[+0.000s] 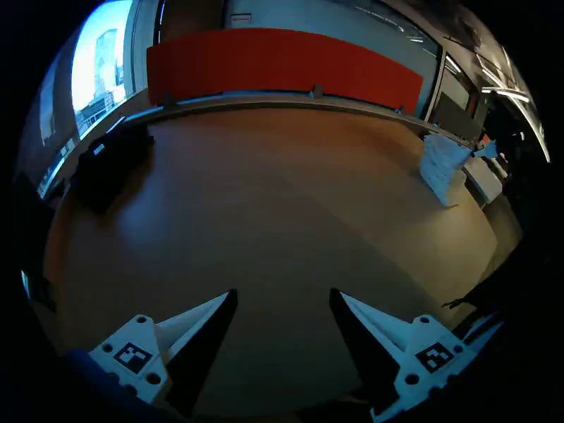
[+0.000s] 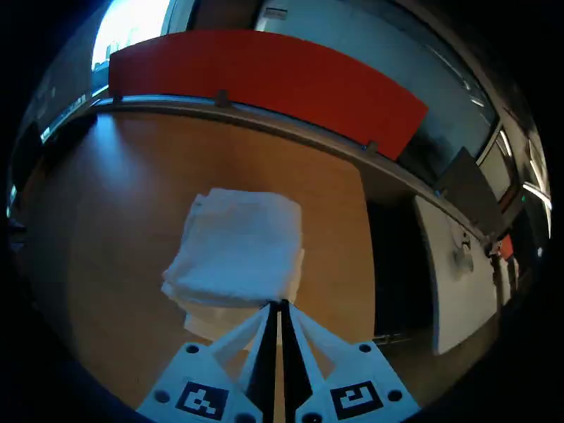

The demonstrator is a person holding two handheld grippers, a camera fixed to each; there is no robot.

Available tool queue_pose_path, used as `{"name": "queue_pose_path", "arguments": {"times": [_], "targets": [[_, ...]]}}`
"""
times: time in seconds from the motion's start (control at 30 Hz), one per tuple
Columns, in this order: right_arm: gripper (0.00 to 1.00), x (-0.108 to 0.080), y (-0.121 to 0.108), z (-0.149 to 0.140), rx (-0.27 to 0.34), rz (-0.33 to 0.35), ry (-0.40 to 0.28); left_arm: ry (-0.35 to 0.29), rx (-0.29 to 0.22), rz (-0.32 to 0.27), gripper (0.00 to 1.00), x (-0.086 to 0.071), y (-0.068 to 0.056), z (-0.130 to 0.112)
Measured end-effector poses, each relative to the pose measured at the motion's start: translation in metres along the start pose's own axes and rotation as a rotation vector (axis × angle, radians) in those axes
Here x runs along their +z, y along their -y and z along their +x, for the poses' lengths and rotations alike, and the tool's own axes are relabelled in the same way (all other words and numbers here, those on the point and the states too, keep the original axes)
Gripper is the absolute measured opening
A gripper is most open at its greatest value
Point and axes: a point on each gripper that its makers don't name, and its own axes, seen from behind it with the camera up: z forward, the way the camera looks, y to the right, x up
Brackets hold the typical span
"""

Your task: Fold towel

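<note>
A folded white towel (image 2: 240, 250) lies as a thick stack on the wooden table (image 2: 120, 211), with a lower layer sticking out at its near edge. My right gripper (image 2: 280, 307) is shut, its fingertips meeting right at that near edge; I cannot tell whether any cloth is pinched between them. In the left gripper view the same white towel (image 1: 440, 168) sits far off at the right of the table (image 1: 282, 211). My left gripper (image 1: 282, 293) hangs open above bare wood, with nothing between its fingers.
A red partition (image 1: 282, 65) runs along the table's far edge, also seen as the red partition (image 2: 268, 77). A dark object (image 1: 109, 166) rests at the table's left side. The table's right edge (image 2: 366, 268) drops to a dark gap beside a white desk (image 2: 458, 282).
</note>
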Motion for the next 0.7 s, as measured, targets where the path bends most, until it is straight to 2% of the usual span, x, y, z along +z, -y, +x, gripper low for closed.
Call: {"name": "queue_pose_path", "arguments": {"times": [0.4, 0.7], "targets": [[0.03, 0.009, -0.002, -0.028, 0.034, -0.01, 0.058, 0.001, 0.003, 0.005, 0.97, -0.001, 0.004, 0.0], [0.03, 0.013, -0.003, -0.042, 0.034, -0.011, 0.096, 0.003, 0.001, 0.009, 0.97, -0.003, 0.006, -0.001]]}}
